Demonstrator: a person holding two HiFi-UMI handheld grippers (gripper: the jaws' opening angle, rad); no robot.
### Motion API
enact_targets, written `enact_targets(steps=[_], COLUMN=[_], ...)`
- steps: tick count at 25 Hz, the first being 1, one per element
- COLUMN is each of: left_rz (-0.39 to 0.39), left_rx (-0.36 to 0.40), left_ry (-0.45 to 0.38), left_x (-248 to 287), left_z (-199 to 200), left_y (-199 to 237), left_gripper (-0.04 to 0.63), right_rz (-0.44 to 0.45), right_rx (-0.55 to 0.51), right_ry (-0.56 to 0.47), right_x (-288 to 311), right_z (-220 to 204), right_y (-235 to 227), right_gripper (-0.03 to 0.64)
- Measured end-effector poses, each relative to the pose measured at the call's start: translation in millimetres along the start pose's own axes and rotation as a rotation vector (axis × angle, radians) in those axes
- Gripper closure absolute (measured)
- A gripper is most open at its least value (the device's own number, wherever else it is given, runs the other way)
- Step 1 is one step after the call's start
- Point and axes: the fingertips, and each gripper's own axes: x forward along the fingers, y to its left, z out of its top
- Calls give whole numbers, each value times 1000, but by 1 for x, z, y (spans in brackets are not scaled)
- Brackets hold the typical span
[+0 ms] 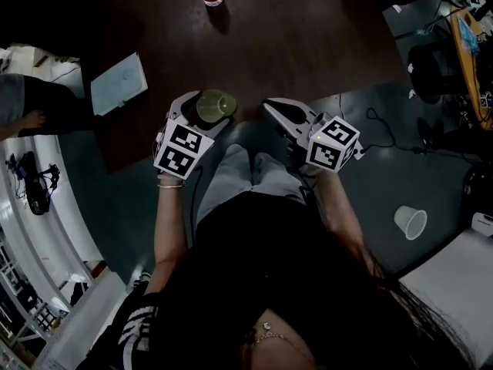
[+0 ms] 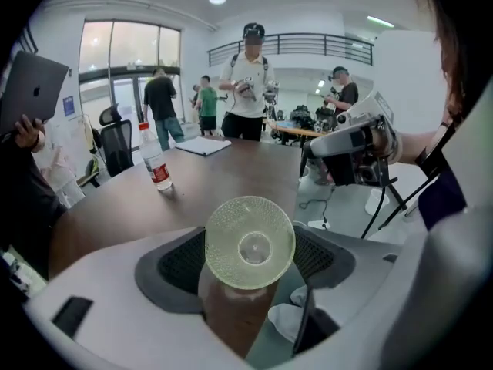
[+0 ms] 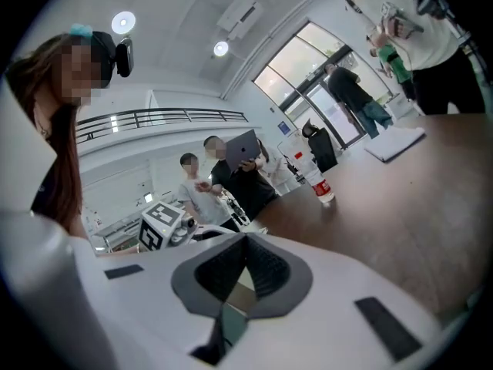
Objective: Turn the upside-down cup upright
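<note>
Cup (image 2: 249,242) sat end-on between the left gripper's (image 1: 206,111) pads, clamped I'd judge, with its long axis along the jaws. I couldn't tell whether base or mouth faced the camera. It was over the table's (image 1: 293,45) near edge. The right gripper (image 1: 271,109), closed and empty, sat at the cup's 3 o'clock, so the left wrist likely does the righting.

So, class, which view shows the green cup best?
Left gripper view: the green cup sits central and large between the left hand-held gripper's pads. The head view shows the green cup small and dark from above; the right gripper view misses it.
</note>
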Motion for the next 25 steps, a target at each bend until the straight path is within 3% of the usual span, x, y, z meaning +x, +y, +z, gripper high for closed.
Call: enact_targets(steps=[11, 21, 25], left_rz=[-5, -13, -9], left_rx=[85, 148, 146], left_ry=[128, 193, 180], left_x=[35, 50, 52], left_z=[-21, -29, -31], left_y=[-3, -3, -5], left_gripper=[232, 232, 232], right_rz=[-29, -48, -45], right_rx=[20, 37, 36], right_ry=[-3, -13, -13], right_x=[-13, -22, -24], right_z=[-8, -9, -11], right_y=[-5, -7, -7], right_gripper=[600, 600, 600])
